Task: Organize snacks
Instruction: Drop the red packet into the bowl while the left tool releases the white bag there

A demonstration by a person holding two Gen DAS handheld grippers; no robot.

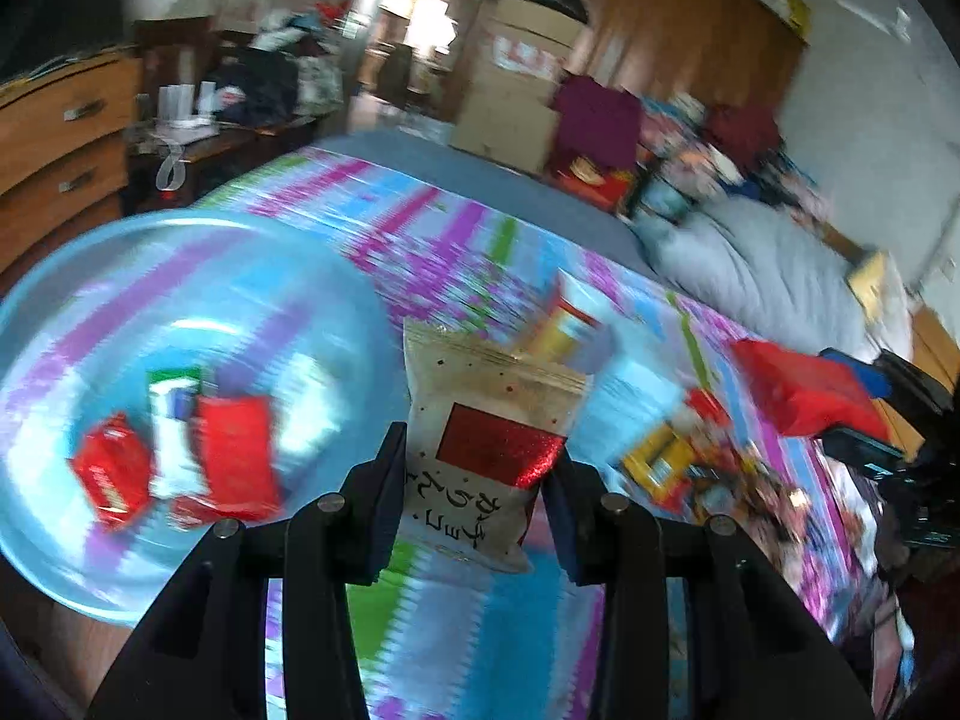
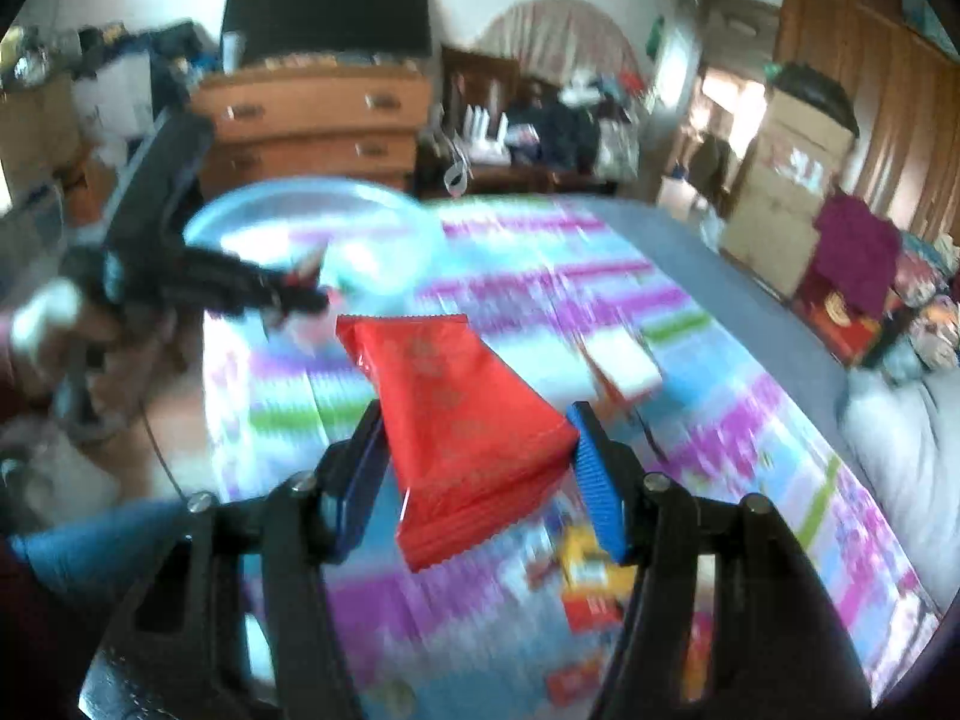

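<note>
Gripping beige snack pouch in left gripper, red foil label, Japanese script unreadable. Right gripper clamped on red snack packet, print blurred. Blue bowl on striped bedsheet holds red packets.

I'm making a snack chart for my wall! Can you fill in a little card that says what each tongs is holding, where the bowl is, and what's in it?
left tongs: shut on a beige packet with a shiny red square
right tongs: shut on a red packet
bowl: light blue, at the corner of the bed, left of the beige packet in the left view
in the bowl: a few red packets and a white one; blurred, so no exact count
bed cover: striped pink, blue and green
loose snacks: more lie on the cover
</note>
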